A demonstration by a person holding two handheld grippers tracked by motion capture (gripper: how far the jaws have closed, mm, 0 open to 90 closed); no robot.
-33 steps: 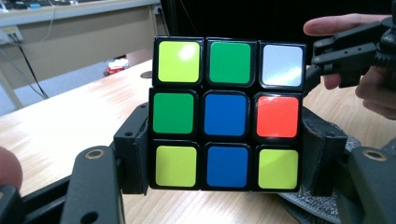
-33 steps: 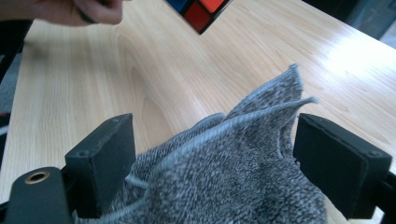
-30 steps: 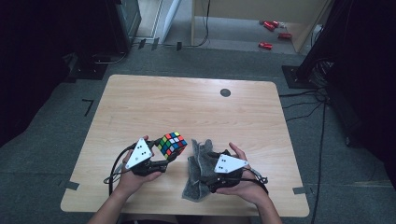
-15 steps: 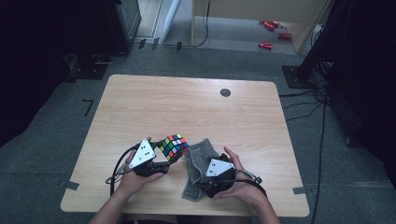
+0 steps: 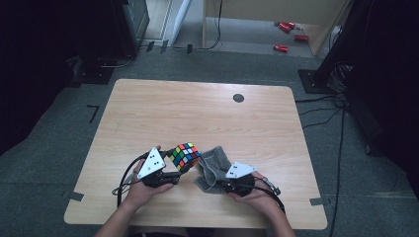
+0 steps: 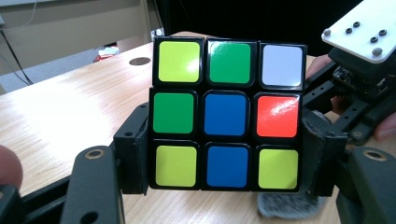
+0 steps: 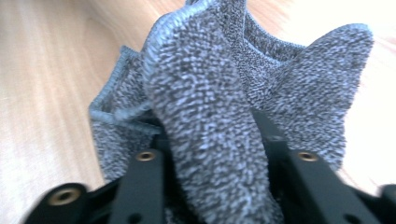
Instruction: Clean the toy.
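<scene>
Desk [image 5: 207,113]: pale wood, seen whole in the high view; a small dark round disc [image 5: 238,98] sits near its far edge, right of centre.
Left hand-held gripper [image 5: 170,170]: near edge of the desk, left of centre, grey three-cornered plate on top, held in the person's left hand [image 5: 141,190].
Left jaws: clamped on the puzzle cube [image 5: 185,155], one pad on each side of its lower rows.
Puzzle cube: lifted just off the desk at the gripper's far-right end, just left of the cloth.
Cube, left gripper view [image 6: 226,114]: shows the facing side tile by tile, which the high view does not: yellow-green, green, white on top; green, blue, orange-red in the middle; yellow-green, blue, yellow-green below.
Grey cloth [image 5: 212,165]: bunched on the desk just right of the cube, near edge, between the two grippers.
Right hand-held gripper [image 5: 217,183]: right of centre at the near edge, held in the right hand [image 5: 257,195], tips at the cloth's near side.
Right jaws: have just been closing; the right gripper view shows a raised fold of cloth [image 7: 210,135] pinched between them, a grip hidden under the plate in the high view.
Floor: grey carpet all round, red things [image 5: 286,34] lying far right.
</scene>
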